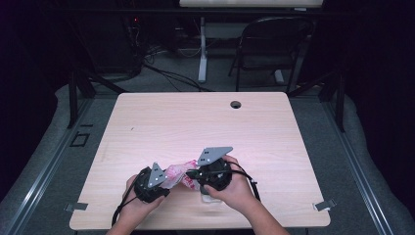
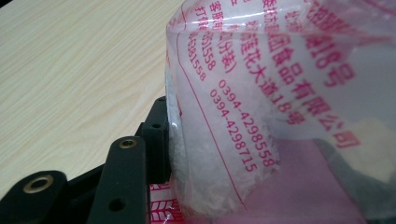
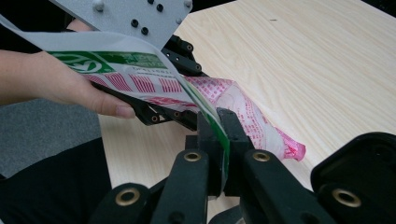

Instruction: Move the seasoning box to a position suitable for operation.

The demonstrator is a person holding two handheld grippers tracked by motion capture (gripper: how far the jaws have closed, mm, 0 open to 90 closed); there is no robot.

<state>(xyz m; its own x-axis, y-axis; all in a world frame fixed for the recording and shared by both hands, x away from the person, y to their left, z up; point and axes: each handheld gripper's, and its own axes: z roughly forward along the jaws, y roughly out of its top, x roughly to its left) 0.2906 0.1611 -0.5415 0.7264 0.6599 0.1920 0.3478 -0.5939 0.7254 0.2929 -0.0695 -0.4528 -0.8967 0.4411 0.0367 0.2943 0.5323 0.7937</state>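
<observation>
A clear plastic bag (image 1: 177,175) printed in pink and green hangs between my two grippers, just above the near part of the wooden table (image 1: 195,122). My right gripper (image 3: 217,122) is shut on a thin edge of the bag (image 3: 233,105), and the film runs up and left from its jaws. My left gripper (image 1: 164,185) has the puffed bag (image 2: 261,93) in the gap between its jaws. One fingertip (image 2: 156,135) presses on the film, while the other is hidden behind it. From the right gripper view the left gripper (image 3: 187,93) has the bag between its upper and lower fingers. A pale block (image 2: 371,140) shows through the plastic.
A round cable hole (image 1: 236,104) sits near the table's far edge. A folding chair (image 1: 274,44) and a desk leg (image 1: 202,49) stand on the floor beyond the table. Metal clips (image 1: 324,205) mark the near corners.
</observation>
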